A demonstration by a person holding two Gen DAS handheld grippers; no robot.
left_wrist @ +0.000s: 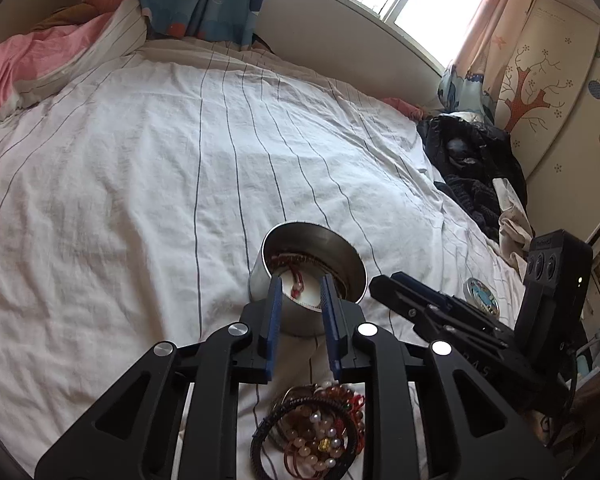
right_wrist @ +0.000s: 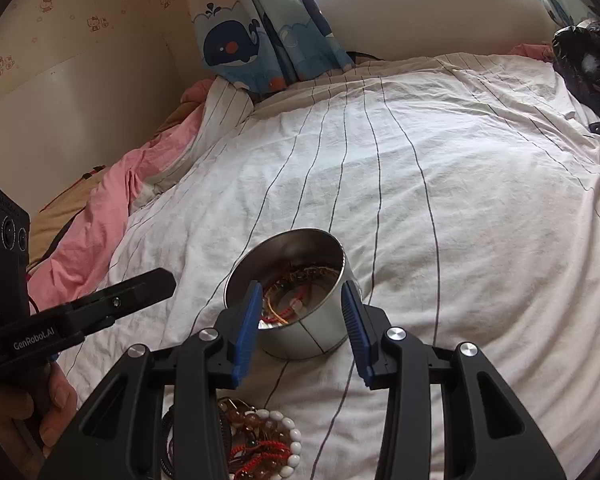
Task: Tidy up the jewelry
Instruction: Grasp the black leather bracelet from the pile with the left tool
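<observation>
A round metal tin (left_wrist: 342,258) (right_wrist: 308,336) stands open on the striped white bedsheet (left_wrist: 140,184), with red cords and bead strings in its bottom. A pile of bracelets (left_wrist: 312,432) (right_wrist: 268,440), with white pearl, amber bead, red cord and black bands, lies on the sheet just in front of the tin, under both grippers. My left gripper (left_wrist: 301,280) hovers over the tin's near rim, its blue pads a narrow gap apart with nothing between them. My right gripper (right_wrist: 302,286) hangs above the tin's mouth, jaws wide and empty.
The tin's round lid (left_wrist: 480,296) lies on the sheet to the right. Black clothes (left_wrist: 468,152) are heaped at the bed's right edge by a decorated wardrobe (left_wrist: 548,92). A pink quilt (right_wrist: 112,200) is bunched at the left. A hand (right_wrist: 20,412) holds the left gripper's handle.
</observation>
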